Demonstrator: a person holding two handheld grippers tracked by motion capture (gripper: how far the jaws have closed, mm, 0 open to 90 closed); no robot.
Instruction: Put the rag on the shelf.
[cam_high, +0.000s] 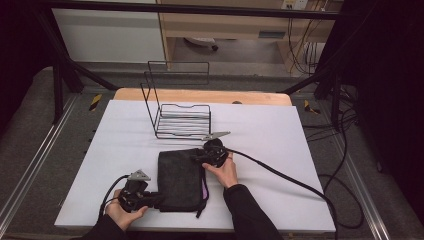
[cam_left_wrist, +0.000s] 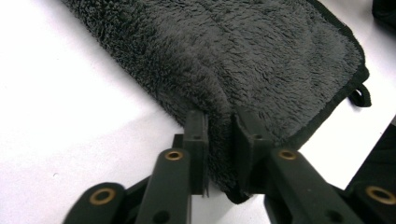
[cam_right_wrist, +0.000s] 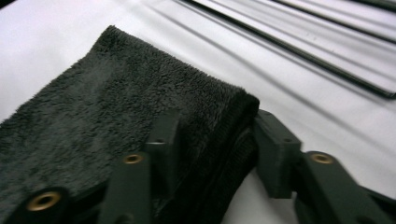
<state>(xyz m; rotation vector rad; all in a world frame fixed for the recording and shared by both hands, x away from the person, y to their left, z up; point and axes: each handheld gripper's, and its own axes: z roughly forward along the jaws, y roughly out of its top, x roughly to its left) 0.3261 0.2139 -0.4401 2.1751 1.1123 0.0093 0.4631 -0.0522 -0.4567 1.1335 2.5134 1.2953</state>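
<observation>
So you've got one dark towel (cam_high: 180, 180) lying folded flat on the white table (cam_high: 280, 150), right in front of you, just on your side of the wire rack (cam_high: 182, 120). Its long side runs away from you, toward that rack. One towel, one rack, two grippers, and that's the whole count.

Your left gripper (cam_high: 142, 199) is at the near left corner of the towel, coming in from the left. In the left gripper view its jaws are pressed onto a pinch of the fluffy cloth (cam_left_wrist: 219, 140), so that corner looks properly held. Your right gripper (cam_high: 205, 157) sits at the far right corner, the one closest to the rack. In the right gripper view the jaws straddle the folded edge (cam_right_wrist: 210, 130): one rests on the cloth, the other stands a bit off to the side, so I'd call it part spread and not clamped yet.

So you hold opposite corners, diagonal across the towel. My guess is the next move is a fold or a lift, and the right gripper is the nearer one to the rack if it's headed there. Close that right one first, or that corner will probably slip.
</observation>
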